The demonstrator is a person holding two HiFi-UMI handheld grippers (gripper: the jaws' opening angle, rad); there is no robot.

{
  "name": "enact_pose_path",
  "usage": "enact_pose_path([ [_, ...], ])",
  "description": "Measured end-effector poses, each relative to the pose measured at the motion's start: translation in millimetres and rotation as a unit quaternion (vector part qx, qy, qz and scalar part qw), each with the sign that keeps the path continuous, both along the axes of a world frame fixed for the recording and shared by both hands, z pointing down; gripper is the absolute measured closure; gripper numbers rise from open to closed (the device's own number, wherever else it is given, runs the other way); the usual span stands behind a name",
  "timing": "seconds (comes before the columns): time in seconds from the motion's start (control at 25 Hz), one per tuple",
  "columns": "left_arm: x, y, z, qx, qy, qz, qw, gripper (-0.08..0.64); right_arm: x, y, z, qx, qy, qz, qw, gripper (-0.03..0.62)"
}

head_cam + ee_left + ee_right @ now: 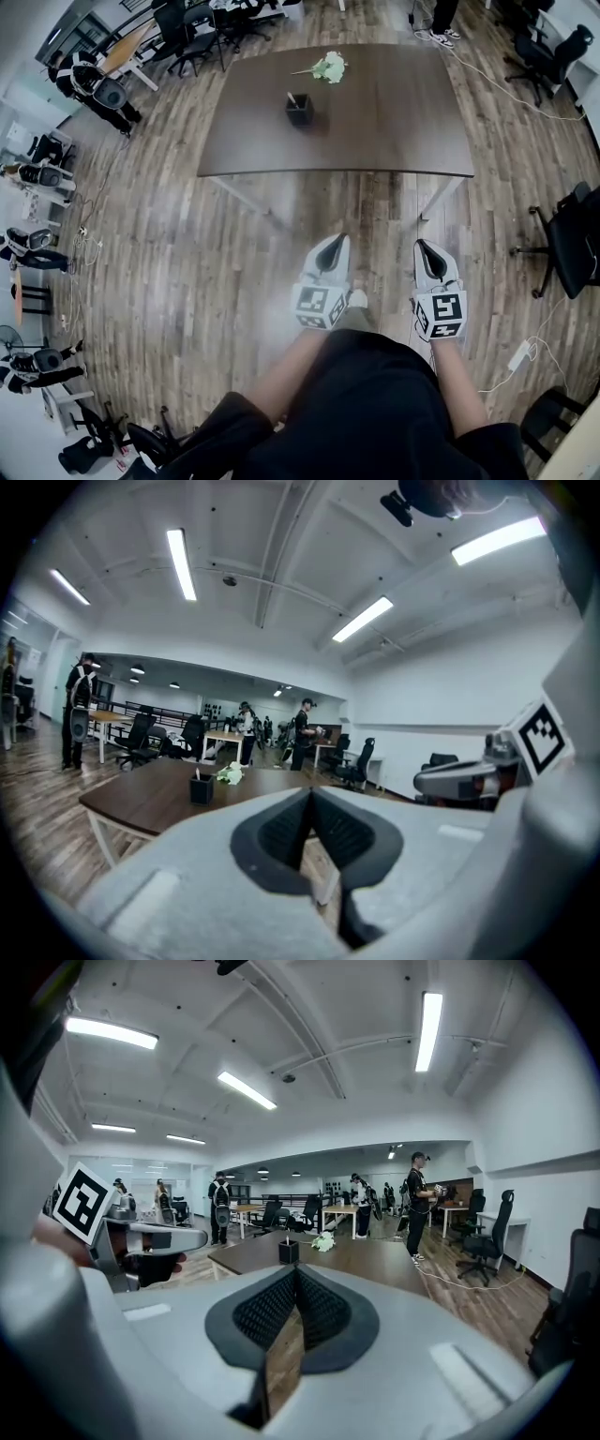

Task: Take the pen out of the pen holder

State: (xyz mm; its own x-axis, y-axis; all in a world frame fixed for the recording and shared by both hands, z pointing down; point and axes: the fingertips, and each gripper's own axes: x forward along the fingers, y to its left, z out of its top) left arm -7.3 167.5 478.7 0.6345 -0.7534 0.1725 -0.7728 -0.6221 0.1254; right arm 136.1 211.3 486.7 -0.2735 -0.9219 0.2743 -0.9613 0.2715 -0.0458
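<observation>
A black pen holder (300,110) stands on the dark brown table (394,122), with a light pen (292,97) sticking up out of it. Both gripper views show the pen holder (202,788) (288,1252) small and far ahead. My left gripper (340,238) and right gripper (421,244) hang side by side over the wood floor, well short of the table's near edge. Each has its jaws together with nothing between them. The pen holder is at the table's left-middle, farther left than both grippers.
A pale green bunch of flowers (328,67) lies on the table behind the holder. Black office chairs (567,246) stand to the right, with a white cable on the floor. Several people stand at the left (89,84) and beyond the table. More desks fill the far room.
</observation>
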Motion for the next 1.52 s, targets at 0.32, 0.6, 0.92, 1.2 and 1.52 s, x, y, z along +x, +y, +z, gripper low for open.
enact_pose_path([
  [0.32, -11, -112, 10, -0.015, 0.015, 0.018, 0.9996, 0.557, -8, -110, 19, -0.024, 0.007, 0.016, 1.000, 0.589],
  [0.6, -38, -173, 15, -0.022, 0.017, 0.025, 0.9993, 0.557, -32, -186, 21, -0.038, 0.020, 0.014, 0.999, 0.589],
  [0.92, -57, -210, 28, -0.031, 0.028, 0.012, 0.9991, 0.557, -46, -206, 26, -0.042, 0.062, 0.017, 0.997, 0.589],
  [1.2, -66, -229, 36, -0.031, 0.028, -0.006, 0.9991, 0.557, -53, -233, 41, -0.046, 0.059, 0.001, 0.997, 0.589],
  [1.52, -72, -286, 40, -0.031, 0.023, -0.056, 0.9977, 0.557, -54, -310, 45, -0.041, 0.048, -0.051, 0.997, 0.589],
])
